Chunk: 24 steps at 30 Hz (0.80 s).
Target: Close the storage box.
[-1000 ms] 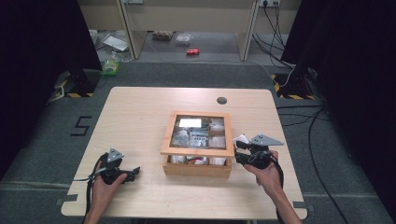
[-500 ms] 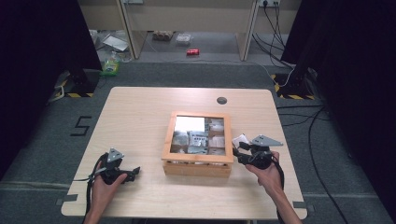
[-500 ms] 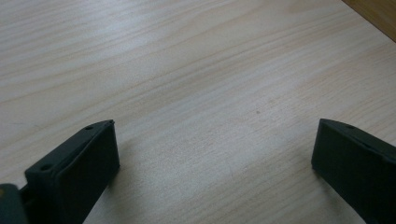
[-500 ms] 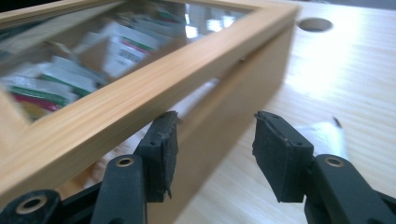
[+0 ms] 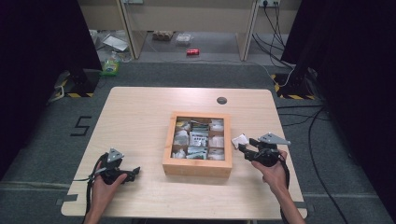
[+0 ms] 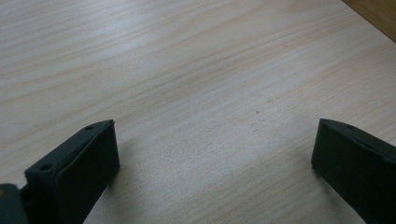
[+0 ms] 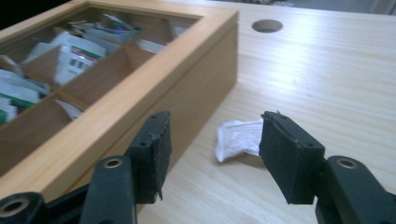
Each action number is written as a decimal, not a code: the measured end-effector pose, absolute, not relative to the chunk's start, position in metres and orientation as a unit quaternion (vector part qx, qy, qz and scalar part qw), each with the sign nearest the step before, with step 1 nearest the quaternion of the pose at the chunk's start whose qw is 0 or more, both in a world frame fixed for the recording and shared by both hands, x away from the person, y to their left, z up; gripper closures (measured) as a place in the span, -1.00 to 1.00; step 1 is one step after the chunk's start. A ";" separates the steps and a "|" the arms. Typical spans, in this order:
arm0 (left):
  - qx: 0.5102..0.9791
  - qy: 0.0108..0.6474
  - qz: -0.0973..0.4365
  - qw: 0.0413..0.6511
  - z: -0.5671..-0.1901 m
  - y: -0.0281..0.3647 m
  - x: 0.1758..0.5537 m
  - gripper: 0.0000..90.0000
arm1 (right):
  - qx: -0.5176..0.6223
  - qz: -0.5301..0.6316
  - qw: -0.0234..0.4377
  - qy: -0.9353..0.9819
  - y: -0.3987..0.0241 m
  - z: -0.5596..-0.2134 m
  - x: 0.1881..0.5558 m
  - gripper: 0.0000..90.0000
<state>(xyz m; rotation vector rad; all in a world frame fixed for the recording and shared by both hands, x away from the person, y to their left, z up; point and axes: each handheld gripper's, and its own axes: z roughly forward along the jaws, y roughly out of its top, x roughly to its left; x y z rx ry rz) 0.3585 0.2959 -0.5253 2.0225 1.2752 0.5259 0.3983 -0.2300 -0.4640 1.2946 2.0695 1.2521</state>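
Since a second ago the box [image 5: 197,164] lid has dropped shut and our right hand-held gripper [image 7: 212,140] now gapes empty, a packet [image 7: 238,138] lying between its jaws on the tabletop [image 5: 140,121], so we judge the packet out for good.

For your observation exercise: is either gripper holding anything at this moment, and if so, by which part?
Nothing is held. The left gripper is open over bare table. The right gripper is open too; the white packet lies on the table beside the wooden box.
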 end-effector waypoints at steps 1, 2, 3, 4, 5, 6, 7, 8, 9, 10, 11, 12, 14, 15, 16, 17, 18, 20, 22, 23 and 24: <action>0.777 0.490 0.202 0.340 -0.525 0.296 0.359 -1.00 | 0.465 0.445 0.199 0.739 -0.232 -0.465 0.399 -0.07; 0.777 0.490 0.202 0.340 -0.525 0.296 0.359 -1.00 | 0.470 0.442 0.199 0.738 -0.234 -0.466 0.400 -0.09; 0.777 0.490 0.202 0.340 -0.525 0.296 0.358 -1.00 | 0.475 0.439 0.199 0.737 -0.236 -0.467 0.400 -0.11; 0.777 0.490 0.202 0.340 -0.525 0.296 0.358 -1.00 | 0.478 0.436 0.200 0.736 -0.239 -0.468 0.402 -0.13; 0.777 0.490 0.202 0.340 -0.525 0.296 0.358 -1.00 | 0.483 0.434 0.200 0.734 -0.241 -0.469 0.402 -0.14; 0.777 0.490 0.202 0.340 -0.525 0.296 0.358 -1.00 | 0.487 0.431 0.199 0.733 -0.244 -0.471 0.403 -0.16; 0.777 0.490 0.202 0.340 -0.525 0.296 0.358 -1.00 | 0.493 0.428 0.197 0.731 -0.246 -0.472 0.404 -0.17; 0.777 0.490 0.202 0.340 -0.525 0.296 0.358 -1.00 | 0.495 0.427 0.198 0.730 -0.248 -0.473 0.405 -0.18; 0.777 0.490 0.202 0.340 -0.525 0.296 0.358 -1.00 | 0.500 0.423 0.197 0.729 -0.251 -0.474 0.405 -0.19; 0.777 0.490 0.202 0.340 -0.525 0.296 0.359 -1.00 | 0.502 0.421 0.198 0.729 -0.253 -0.476 0.406 -0.21; 0.777 0.490 0.202 0.340 -0.525 0.296 0.359 -1.00 | 0.506 0.419 0.198 0.728 -0.256 -0.477 0.407 -0.22; 0.777 0.490 0.202 0.340 -0.525 0.296 0.359 -1.00 | 0.511 0.417 0.196 0.726 -0.258 -0.478 0.408 -0.23; 0.777 0.490 0.202 0.340 -0.525 0.296 0.359 -1.00 | 0.516 0.411 0.196 0.725 -0.262 -0.481 0.409 -0.25; 0.777 0.490 0.202 0.340 -0.525 0.296 0.359 -1.00 | 0.520 0.408 0.194 0.725 -0.263 -0.482 0.410 -0.27; 0.777 0.490 0.202 0.340 -0.525 0.296 0.359 -1.00 | 0.522 0.405 0.192 0.725 -0.265 -0.484 0.410 -0.29; 0.777 0.490 0.202 0.340 -0.525 0.296 0.359 -1.00 | 0.525 0.402 0.191 0.726 -0.267 -0.485 0.411 -0.30; 0.777 0.490 0.202 0.340 -0.525 0.296 0.359 -1.00 | 0.527 0.400 0.189 0.725 -0.268 -0.486 0.411 -0.30; 0.777 0.490 0.202 0.340 -0.525 0.296 0.359 -1.00 | 0.529 0.396 0.188 0.727 -0.270 -0.489 0.412 -0.32; 0.777 0.490 0.202 0.340 -0.525 0.296 0.359 -1.00 | 0.533 0.391 0.185 0.727 -0.270 -0.491 0.413 -0.34; 0.777 0.490 0.202 0.340 -0.525 0.296 0.359 -1.00 | 0.533 0.388 0.183 0.729 -0.271 -0.492 0.413 -0.36; 0.777 0.490 0.202 0.340 -0.525 0.296 0.359 -1.00 | 0.532 0.385 0.183 0.732 -0.271 -0.494 0.414 -0.36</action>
